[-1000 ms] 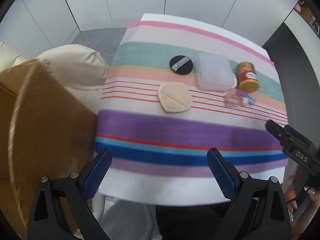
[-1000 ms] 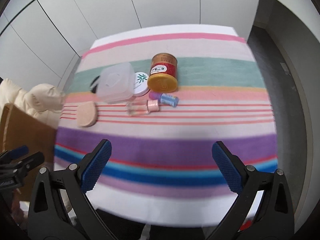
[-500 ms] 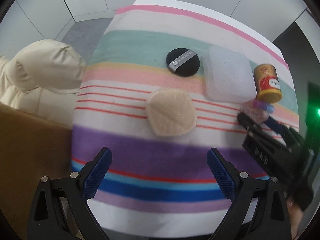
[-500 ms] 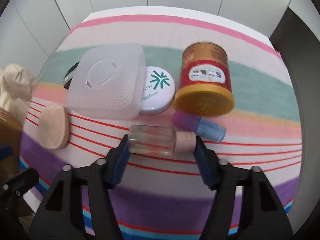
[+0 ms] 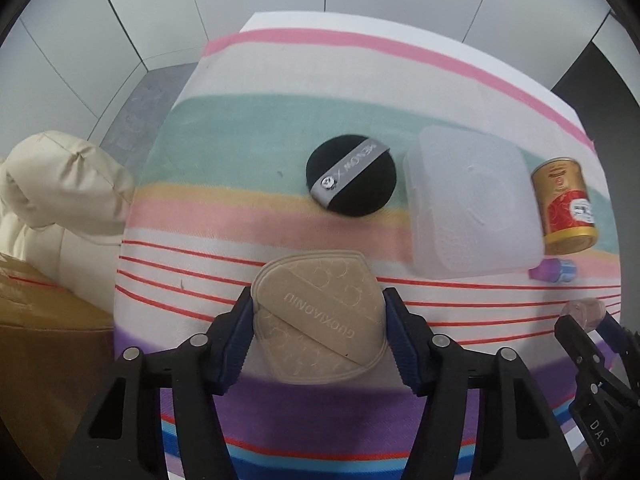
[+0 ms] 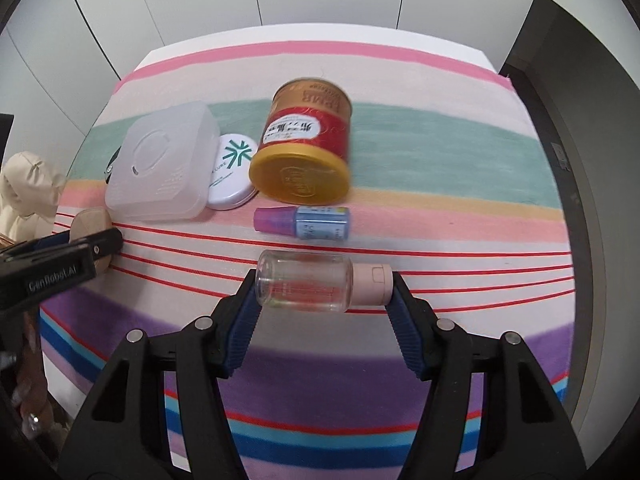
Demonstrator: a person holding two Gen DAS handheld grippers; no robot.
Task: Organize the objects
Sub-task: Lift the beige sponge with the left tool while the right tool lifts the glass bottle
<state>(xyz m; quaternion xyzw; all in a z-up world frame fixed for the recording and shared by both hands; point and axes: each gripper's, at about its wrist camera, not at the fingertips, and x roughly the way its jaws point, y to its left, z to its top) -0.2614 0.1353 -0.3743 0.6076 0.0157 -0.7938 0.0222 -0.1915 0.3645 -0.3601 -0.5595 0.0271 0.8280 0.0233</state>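
Observation:
My left gripper (image 5: 318, 320) is shut on a beige makeup puff (image 5: 320, 314), its blue pads touching both sides. My right gripper (image 6: 324, 292) is shut on a clear bottle with a pink cap (image 6: 320, 286), held end to end and lying sideways. The bottle's pink cap (image 5: 584, 310) and the right gripper (image 5: 592, 344) show at the right edge of the left wrist view. The left gripper (image 6: 80, 246) and the puff (image 6: 94, 222) show at the left of the right wrist view.
On the striped cloth (image 6: 440, 152) lie a black puff (image 5: 351, 174), a frosted plastic box (image 6: 160, 168), a white compact (image 6: 232, 172), a red-gold tin (image 6: 304, 152) and a small purple-blue bottle (image 6: 304, 224). A cream cushion (image 5: 60, 188) and brown box (image 5: 40, 340) sit left of the table.
Both grippers moved forward and down to the table. The left one closed on the beige puff. The right one tightened on the clear bottle.

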